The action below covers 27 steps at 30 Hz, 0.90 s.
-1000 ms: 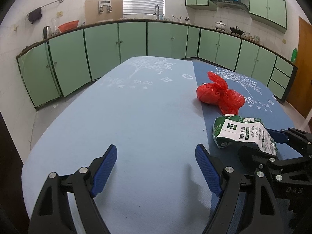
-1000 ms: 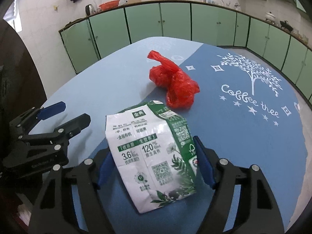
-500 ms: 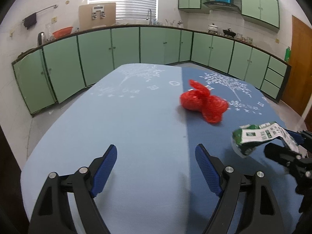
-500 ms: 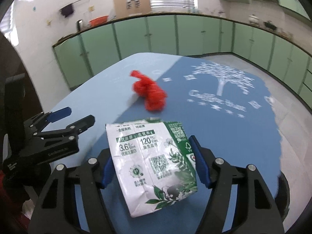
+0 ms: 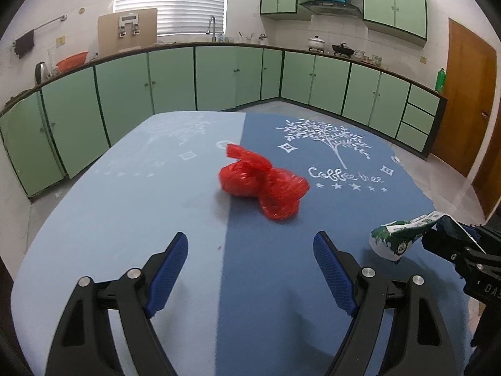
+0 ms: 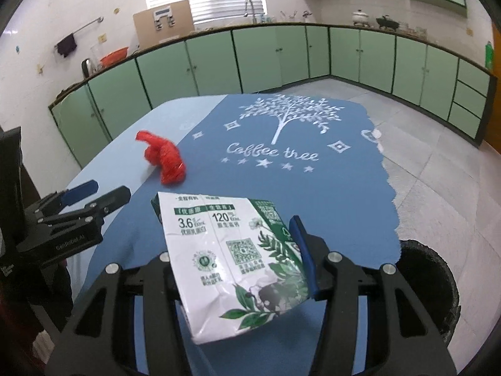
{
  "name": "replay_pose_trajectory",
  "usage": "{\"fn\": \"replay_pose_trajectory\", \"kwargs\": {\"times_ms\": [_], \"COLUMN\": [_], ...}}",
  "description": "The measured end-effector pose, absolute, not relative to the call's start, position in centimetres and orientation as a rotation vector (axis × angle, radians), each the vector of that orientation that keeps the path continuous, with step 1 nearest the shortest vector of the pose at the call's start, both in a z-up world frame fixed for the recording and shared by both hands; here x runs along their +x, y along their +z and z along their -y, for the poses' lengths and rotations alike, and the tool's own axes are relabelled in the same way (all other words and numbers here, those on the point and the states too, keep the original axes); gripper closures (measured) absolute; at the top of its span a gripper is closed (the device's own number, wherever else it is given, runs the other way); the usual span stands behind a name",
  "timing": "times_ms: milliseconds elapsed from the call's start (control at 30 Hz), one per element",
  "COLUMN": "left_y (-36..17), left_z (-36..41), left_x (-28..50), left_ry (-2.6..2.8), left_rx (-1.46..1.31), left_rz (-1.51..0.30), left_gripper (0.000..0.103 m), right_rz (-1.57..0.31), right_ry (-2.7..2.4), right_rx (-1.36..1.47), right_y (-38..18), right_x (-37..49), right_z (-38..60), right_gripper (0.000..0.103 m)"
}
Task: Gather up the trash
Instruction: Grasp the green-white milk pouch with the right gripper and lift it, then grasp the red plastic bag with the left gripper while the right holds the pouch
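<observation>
1. Lifted clear of the table since the earlier frames, the flattened white-and-green milk carton (image 6: 238,260) now hangs in my right gripper (image 6: 235,266); its jaws have just been closing and now clench the carton's sides. The red bag has slid leftward in that view as I swung toward the table edge.
2. My left gripper (image 5: 250,269) is released, jaws spread wide with nothing between them, hovering above the blue printed tablecloth (image 5: 125,206).
3. The crumpled red plastic bag (image 5: 263,185) lies on the cloth ahead of the left gripper, near the seam between the pale and dark halves, well apart from the carton.
4. A black-lined waste bin (image 6: 429,279) shows at floor level just beyond the table's edge, to the right of the carton.
5. Step in hand, as I judge it: carry the carton over the bin and drop it.
6. Recommendations: keep the clench firm, since the carton is soft and tilted; bring it fully over the bin's mouth before releasing; open wide so the crushed card does not cling to a pad.
7. The left gripper is well placed to take the red bag next.
</observation>
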<state>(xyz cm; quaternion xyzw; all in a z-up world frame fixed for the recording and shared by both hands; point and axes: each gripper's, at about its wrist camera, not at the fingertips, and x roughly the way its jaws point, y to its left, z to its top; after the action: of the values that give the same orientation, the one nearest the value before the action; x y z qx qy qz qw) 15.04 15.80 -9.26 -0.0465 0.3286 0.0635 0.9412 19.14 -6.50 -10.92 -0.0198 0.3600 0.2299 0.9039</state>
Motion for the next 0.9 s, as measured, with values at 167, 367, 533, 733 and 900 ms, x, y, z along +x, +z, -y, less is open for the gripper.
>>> {"fn": "replay_pose_trajectory", "kwargs": {"times_ms": [167, 367, 533, 733, 900], "left_y": [-9.0, -9.0, -9.1, -9.4, -10.9], "left_z": [-14.9, -13.9, -13.4, -13.4, -13.9], "left_x": [16.4, 18.3, 19.8, 22.2, 24.3], "left_ry": [0.11, 0.087, 0.074, 0.094, 0.112], "left_rx": [-0.091, -0.087, -0.095, -0.086, -0.101], "left_rz": [-0.67, -0.676, -0.683, -0.699, -0.766], "left_gripper": [0.022, 0.022, 0.022, 0.019, 0.057], "right_rz": [-0.702, -0.665, -0.656, -0.677, -0.685], "right_ry": [0.409, 0.33, 0.305, 0.306, 0.314], "right_rx": [-0.046, -0.052, -0.077, -0.068, -0.064], "right_y": [-10.6, -10.8, -11.6, -12.4, -12.6], "right_x": [20.3, 22.4, 23.3, 23.8, 23.5], "right_z": [7.4, 8.1, 7.8, 7.9, 7.7], "right_gripper": [0.054, 0.054, 0.054, 0.054, 0.053]}}
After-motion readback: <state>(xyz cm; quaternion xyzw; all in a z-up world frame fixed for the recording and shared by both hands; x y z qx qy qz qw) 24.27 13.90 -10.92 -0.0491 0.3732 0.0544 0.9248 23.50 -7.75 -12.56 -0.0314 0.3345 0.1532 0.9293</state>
